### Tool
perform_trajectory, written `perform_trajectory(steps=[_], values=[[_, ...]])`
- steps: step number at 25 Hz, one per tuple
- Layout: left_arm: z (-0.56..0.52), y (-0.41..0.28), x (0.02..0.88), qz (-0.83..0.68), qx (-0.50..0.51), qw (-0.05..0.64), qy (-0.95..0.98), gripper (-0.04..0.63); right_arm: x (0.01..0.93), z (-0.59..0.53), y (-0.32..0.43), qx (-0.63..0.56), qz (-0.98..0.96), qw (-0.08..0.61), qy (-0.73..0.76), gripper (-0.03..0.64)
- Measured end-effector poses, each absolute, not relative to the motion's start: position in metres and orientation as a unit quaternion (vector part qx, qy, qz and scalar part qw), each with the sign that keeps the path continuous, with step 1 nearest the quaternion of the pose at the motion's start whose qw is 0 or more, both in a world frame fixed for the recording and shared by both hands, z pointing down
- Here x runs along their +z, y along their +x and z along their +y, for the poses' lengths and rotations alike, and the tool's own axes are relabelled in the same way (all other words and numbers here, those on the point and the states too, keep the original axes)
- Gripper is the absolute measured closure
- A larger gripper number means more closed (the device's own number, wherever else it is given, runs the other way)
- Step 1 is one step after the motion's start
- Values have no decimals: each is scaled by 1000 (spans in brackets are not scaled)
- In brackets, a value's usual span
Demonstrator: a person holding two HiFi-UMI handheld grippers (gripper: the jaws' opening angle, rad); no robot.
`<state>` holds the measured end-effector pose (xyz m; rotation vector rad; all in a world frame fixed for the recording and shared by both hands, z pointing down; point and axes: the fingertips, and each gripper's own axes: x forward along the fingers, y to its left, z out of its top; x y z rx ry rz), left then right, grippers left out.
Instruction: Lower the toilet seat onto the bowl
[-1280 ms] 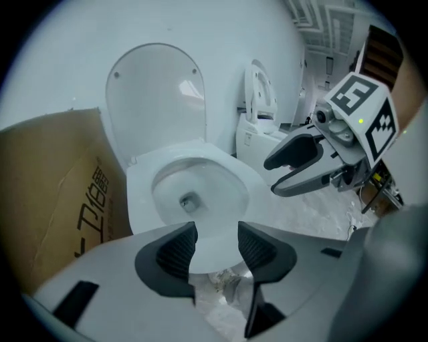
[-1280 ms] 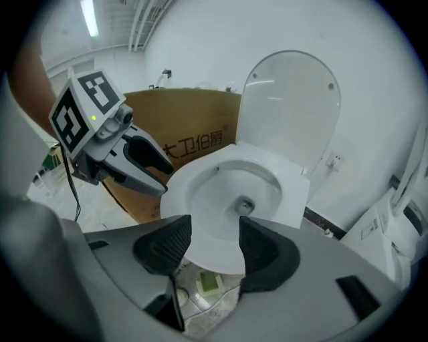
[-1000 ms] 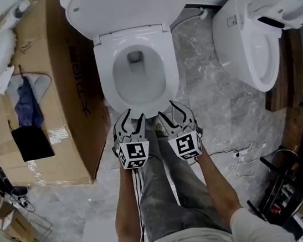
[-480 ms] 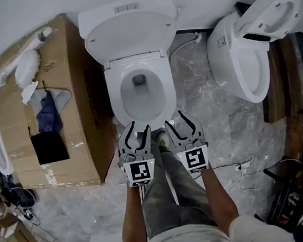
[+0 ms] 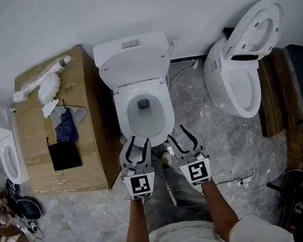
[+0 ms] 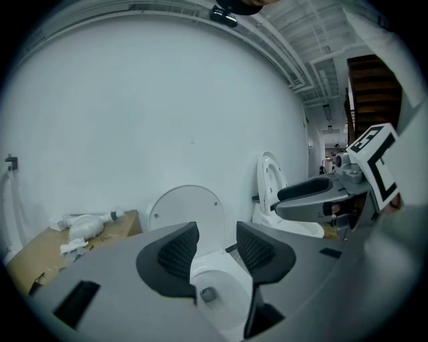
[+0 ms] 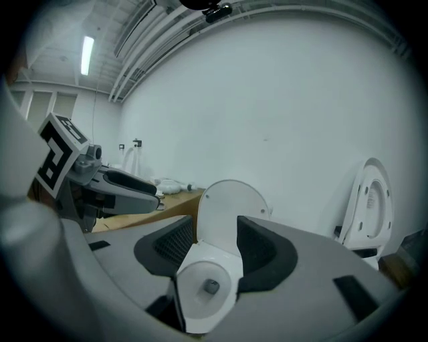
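My left hand-held gripper (image 5: 137, 143), its jaws having just closed a little, was spread and empty. The right hand-held gripper (image 5: 182, 132) was too, near the toilet (image 5: 142, 91).

The left edge cuts off a white toilet (image 5: 5, 148), and the lower-right clutter (image 5: 298, 203) is indistinct.

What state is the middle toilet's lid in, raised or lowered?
Raised: the lid stands upright at the back, leaving the bowl open to view.

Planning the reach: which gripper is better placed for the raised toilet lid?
Probably left, narrowly. The left gripper lines up with the bowl and raised lid; the right gripper sits toward its right edge. Both empty and open, the left's fingers just closing somewhat.
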<state>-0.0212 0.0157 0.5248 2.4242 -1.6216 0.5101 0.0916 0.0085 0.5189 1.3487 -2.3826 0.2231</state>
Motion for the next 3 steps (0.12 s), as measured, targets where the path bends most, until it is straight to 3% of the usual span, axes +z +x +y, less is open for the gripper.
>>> perform_trajectory(steps=[3], values=[[29,-19,492,-548,161,89,816,397,487,22,95,69,-854,187,480,411]])
